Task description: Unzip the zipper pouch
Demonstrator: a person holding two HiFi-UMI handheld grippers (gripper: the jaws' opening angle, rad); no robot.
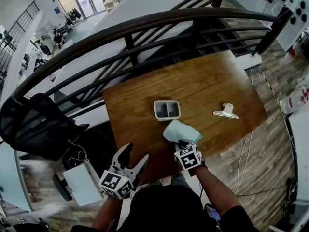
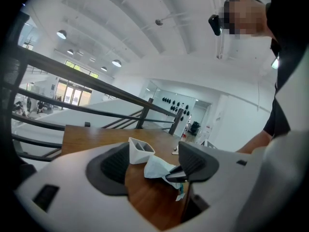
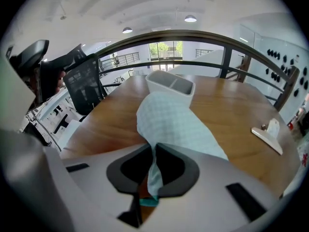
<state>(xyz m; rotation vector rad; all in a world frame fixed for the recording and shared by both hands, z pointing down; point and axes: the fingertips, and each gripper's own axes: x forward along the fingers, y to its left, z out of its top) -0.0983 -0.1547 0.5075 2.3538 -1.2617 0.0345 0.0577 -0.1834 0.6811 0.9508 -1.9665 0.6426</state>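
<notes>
A pale mint checked zipper pouch (image 1: 179,131) lies on the wooden table (image 1: 207,83) near its front edge. My right gripper (image 1: 185,142) points steeply down and is shut on the pouch's near end. In the right gripper view the fabric (image 3: 169,120) is pinched between the dark pads (image 3: 171,166), with a teal zipper tab (image 3: 148,202) hanging below them. My left gripper (image 1: 133,159) stands open at the table's front left, a hand's width from the pouch, with nothing between its fingers. In the left gripper view the pouch (image 2: 157,167) shows ahead between the open jaws.
A white two-compartment holder (image 1: 167,109) stands just behind the pouch. A white clip (image 1: 226,112) lies to the right on the table. A dark railing (image 1: 145,28) runs behind the table. A black chair (image 1: 34,122) and a white box (image 1: 83,182) sit at the left.
</notes>
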